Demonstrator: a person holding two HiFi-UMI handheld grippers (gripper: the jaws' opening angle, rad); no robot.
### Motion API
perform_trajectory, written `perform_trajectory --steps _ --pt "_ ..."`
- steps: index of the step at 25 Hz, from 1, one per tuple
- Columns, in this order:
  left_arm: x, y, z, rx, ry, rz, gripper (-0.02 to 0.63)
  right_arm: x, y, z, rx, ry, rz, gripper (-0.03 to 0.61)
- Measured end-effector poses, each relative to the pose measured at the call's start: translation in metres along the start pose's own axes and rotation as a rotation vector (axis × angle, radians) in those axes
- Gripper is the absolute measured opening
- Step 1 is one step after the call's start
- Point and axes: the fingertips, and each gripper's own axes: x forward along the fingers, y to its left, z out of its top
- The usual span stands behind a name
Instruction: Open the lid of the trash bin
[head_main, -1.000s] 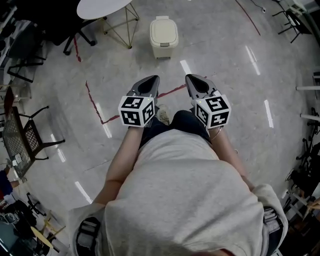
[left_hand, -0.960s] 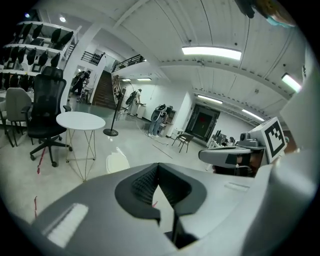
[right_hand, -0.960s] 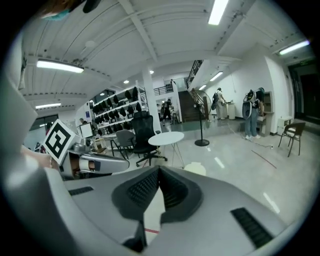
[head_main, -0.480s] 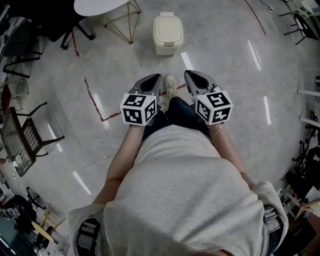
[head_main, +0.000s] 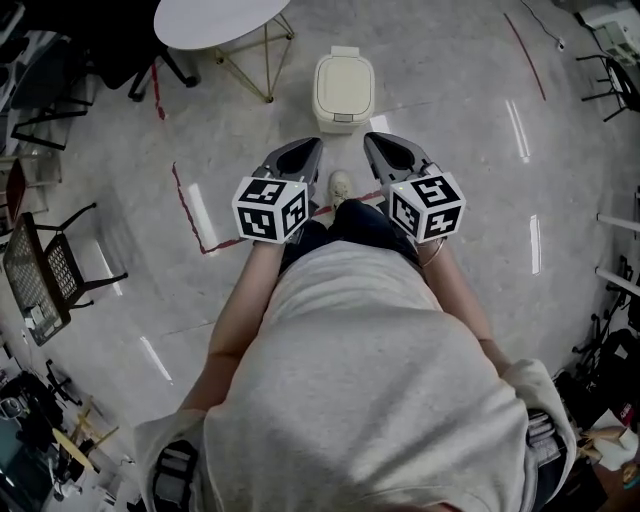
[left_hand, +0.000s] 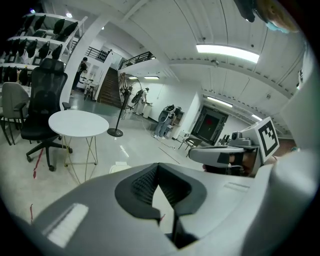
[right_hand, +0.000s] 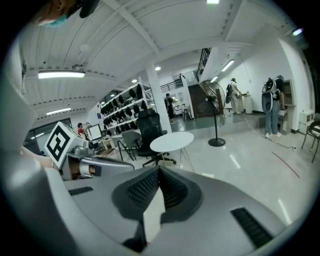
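Since a second ago we have stepped closer: the bin now stands on the floor just ahead of the left gripper and the right gripper, and our shoe shows between them. Its lid is still down, so we judge this to be the approach, with no contact yet. Both sets of fingers are closed, tips together, with nothing between them. Next we would probably need to stoop, bring one gripper to the lid's near edge, and either part its fingers to grip the edge or hook under it and lift. The floor is pale, glossy and marked with red tape. A round white table stands just left of the bin, with dark chairs well off to the left.
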Motion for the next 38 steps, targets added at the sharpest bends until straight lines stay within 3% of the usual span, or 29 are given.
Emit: perform_trajectory --steps 11,17,23,32,38 --pt "0.068 0.018 0.037 -0.047 0.000 0.031 0.009 0.044 -0.068 0.033 -0.015 0.017 0.064 0.008" --pt "0.085 0.027 0.032 -0.020 0.072 0.067 0.009 0.059 -0.077 0.028 0.002 0.063 0.105 0.008" --pt "0.090 0.045 0.037 -0.049 0.081 0.090 0.009 0.072 -0.086 0.030 0.025 0.074 0.089 0.008" --pt "0.105 0.042 0.022 -0.077 0.148 -0.007 0.009 0.088 -0.095 0.019 0.052 0.130 0.060 0.008" --pt "0.110 0.053 0.020 -0.093 0.166 -0.026 0.009 0.092 -0.094 0.010 0.093 0.156 0.030 0.007"
